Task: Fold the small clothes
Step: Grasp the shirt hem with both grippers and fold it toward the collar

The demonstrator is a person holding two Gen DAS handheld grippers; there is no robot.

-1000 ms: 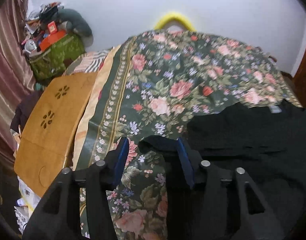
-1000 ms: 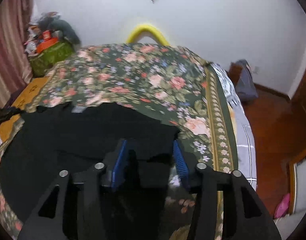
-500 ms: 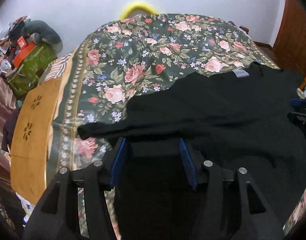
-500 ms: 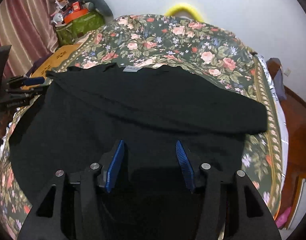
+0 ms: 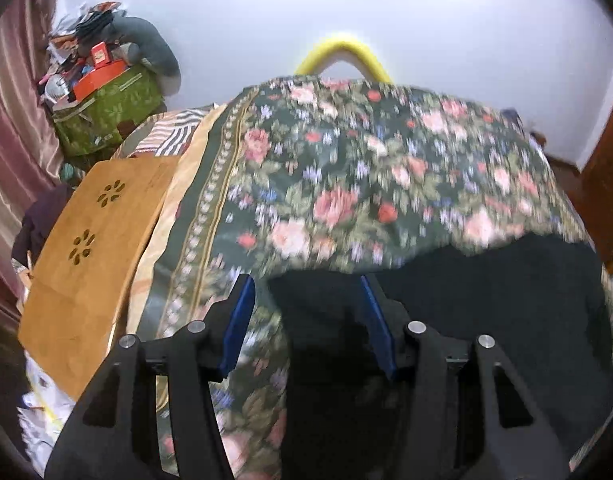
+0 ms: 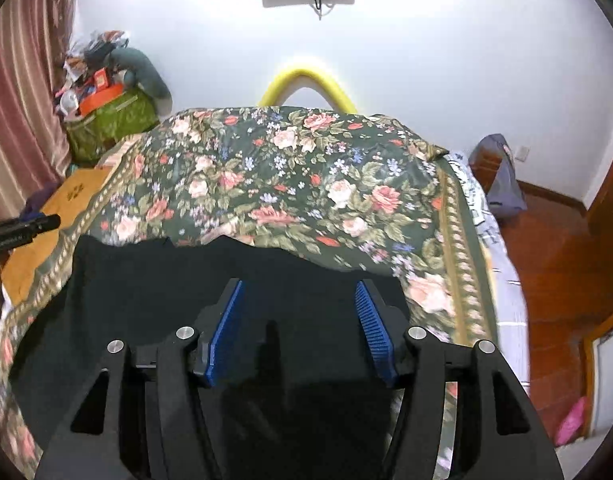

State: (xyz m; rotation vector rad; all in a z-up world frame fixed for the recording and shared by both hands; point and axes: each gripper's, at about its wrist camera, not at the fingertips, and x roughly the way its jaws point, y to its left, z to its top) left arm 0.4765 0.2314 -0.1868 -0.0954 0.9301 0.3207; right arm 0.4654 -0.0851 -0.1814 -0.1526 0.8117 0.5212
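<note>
A black garment (image 5: 486, 300) lies spread on the floral bedspread (image 5: 366, 168). My left gripper (image 5: 306, 312) is open, low over the garment's left edge, its blue pads apart with the cloth's edge between them. In the right wrist view the same black garment (image 6: 154, 288) fills the near bed, and my right gripper (image 6: 298, 320) is open just above its right part. The left gripper's tip (image 6: 22, 232) shows at the far left of that view.
A wooden board (image 5: 90, 248) lies left of the bed. A green bag (image 5: 106, 116) piled with clutter stands at the back left by a pink curtain. A yellow arch (image 6: 306, 84) rises behind the bed. Wooden floor (image 6: 546, 264) and a grey bag (image 6: 498, 176) lie to the right.
Both grippers have dropped back low toward the garment's near edges after being raised higher above it half a second ago. The left view is motion-blurred. Both stay open.
</note>
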